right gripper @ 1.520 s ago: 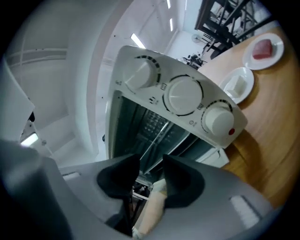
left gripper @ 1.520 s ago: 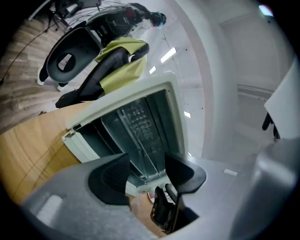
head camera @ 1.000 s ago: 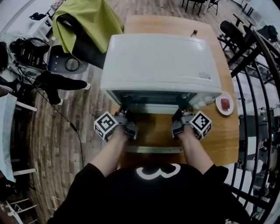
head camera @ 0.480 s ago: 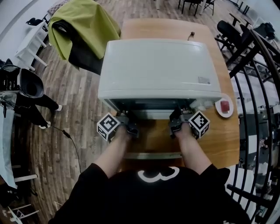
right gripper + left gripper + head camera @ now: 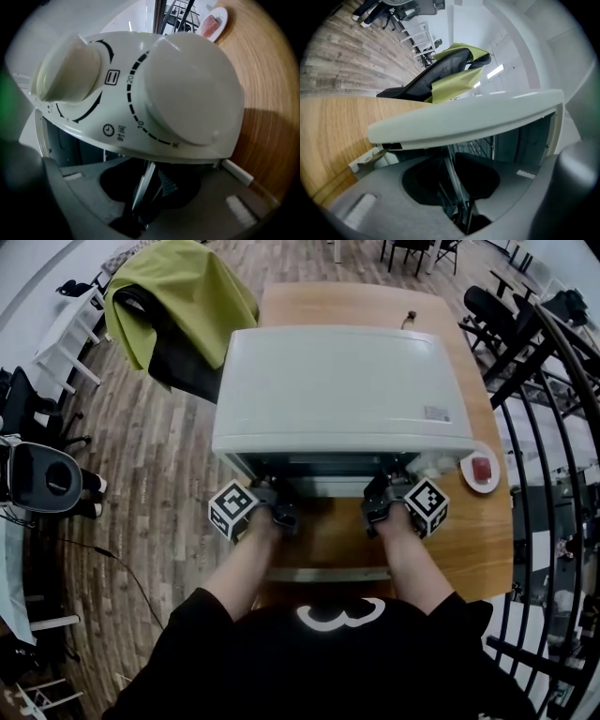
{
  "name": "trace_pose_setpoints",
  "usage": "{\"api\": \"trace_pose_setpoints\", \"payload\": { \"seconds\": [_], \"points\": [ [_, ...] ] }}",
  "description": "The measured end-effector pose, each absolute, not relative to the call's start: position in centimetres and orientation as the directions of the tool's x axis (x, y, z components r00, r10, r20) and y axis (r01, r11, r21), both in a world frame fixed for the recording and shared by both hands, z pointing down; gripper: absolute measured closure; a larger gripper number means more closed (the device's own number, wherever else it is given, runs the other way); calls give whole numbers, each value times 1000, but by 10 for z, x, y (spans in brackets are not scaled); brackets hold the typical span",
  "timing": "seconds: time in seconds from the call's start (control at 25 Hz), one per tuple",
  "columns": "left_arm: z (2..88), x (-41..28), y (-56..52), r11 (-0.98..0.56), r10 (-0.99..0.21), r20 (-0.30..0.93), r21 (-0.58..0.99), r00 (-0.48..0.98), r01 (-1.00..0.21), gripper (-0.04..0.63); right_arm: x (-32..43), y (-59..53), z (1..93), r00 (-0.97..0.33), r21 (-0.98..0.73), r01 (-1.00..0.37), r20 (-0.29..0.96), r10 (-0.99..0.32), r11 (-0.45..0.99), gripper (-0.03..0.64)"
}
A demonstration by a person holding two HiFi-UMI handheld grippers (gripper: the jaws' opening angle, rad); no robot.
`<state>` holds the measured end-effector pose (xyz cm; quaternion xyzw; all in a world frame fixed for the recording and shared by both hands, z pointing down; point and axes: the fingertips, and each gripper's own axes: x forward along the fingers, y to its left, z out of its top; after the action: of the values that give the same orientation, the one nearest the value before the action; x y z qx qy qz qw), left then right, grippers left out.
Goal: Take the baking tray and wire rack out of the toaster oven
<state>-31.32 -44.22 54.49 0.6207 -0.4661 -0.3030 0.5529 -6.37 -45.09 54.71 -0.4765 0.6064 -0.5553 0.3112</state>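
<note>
head view: the white toaster oven [image 5: 342, 381] stands on the wooden table [image 5: 469, 531]. its roof hides the cavity and both grippers' tips. the left gripper [image 5: 270, 497] and right gripper [image 5: 382, 495] reach into its near mouth. a small plate [image 5: 472, 479] holding something red lies to the right, and a green cloth [image 5: 183, 287] lies far left.

left gripper view: the jaws are clenched on a thin metal rim [image 5: 451, 169] at the oven mouth; whether tray or rack i cannot tell. rack wires [image 5: 480, 144] show inside.

right gripper view: the jaws are clamped on the metal rim [image 5: 143, 180] too, under two pale knobs [image 5: 187, 89].
</note>
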Motion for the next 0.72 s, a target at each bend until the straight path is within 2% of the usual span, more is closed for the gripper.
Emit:
{"api": "trace_pose_setpoints", "payload": {
  "seconds": [0.72],
  "points": [
    [541,-315,-414,82,-910,177,963,375,-257,512,-66,-422,545,-381,-968,-233,179,-907,-93,525]
  ]
}}
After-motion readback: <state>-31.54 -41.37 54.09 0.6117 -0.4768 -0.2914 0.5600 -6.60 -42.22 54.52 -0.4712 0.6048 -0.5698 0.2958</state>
